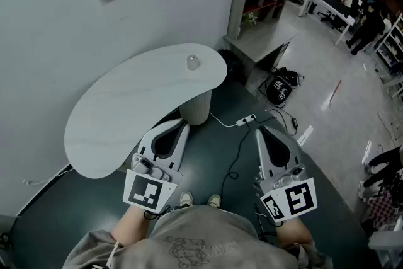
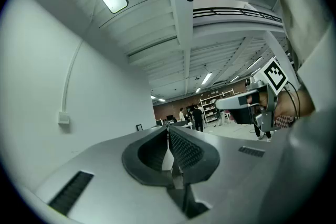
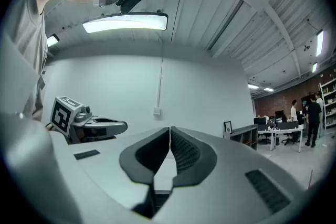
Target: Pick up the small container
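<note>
Small container (image 1: 192,62) standing alone near the far edge of the white curved table (image 1: 126,110), left gripper (image 1: 181,126) held level beside the table's near edge, jaws closed on nothing, right gripper (image 1: 261,131) over the dark floor (image 1: 63,211), likewise closed and empty.

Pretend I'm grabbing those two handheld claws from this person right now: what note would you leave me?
Left gripper: shut, empty, held level by the near edge of the table.
Right gripper: shut, empty, level, out over the floor beside the table.
Small container: stands on the white table near its far edge, well ahead of both grippers, untouched.
Done: nothing yet.
Left: open one gripper, reach across to the container, close on it, lift.
</note>
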Available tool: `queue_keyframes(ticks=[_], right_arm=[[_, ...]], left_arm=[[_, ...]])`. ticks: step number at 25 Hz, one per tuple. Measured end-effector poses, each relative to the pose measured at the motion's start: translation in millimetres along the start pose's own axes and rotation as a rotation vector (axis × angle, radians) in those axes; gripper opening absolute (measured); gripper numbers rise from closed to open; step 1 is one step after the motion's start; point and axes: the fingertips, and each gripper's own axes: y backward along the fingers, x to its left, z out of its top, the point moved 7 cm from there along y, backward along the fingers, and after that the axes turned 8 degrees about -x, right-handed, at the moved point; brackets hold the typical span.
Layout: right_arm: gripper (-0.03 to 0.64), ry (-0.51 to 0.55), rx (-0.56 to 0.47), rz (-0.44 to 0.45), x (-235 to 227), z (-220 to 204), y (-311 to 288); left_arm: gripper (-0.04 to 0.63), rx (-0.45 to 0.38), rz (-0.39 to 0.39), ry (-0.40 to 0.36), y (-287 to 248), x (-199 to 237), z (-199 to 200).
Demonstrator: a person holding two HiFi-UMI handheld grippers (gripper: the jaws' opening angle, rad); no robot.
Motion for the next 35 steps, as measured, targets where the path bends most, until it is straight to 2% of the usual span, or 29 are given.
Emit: queue_keyframes(ticks=[15, 35], right_arm=[[0.031, -0.062, -0.008, -0.005, -10.0, -3.6, 17.6], [0.032, -0.090, 0.005, 0.066, -46.5, -23.2, 51.7]], left_arm=[[0.018, 0.009, 0.004, 0.007, -2.7, -17.1, 1.7], [0.018, -0.025, 0.067, -0.007, -20.9, -61.5, 3.1]])
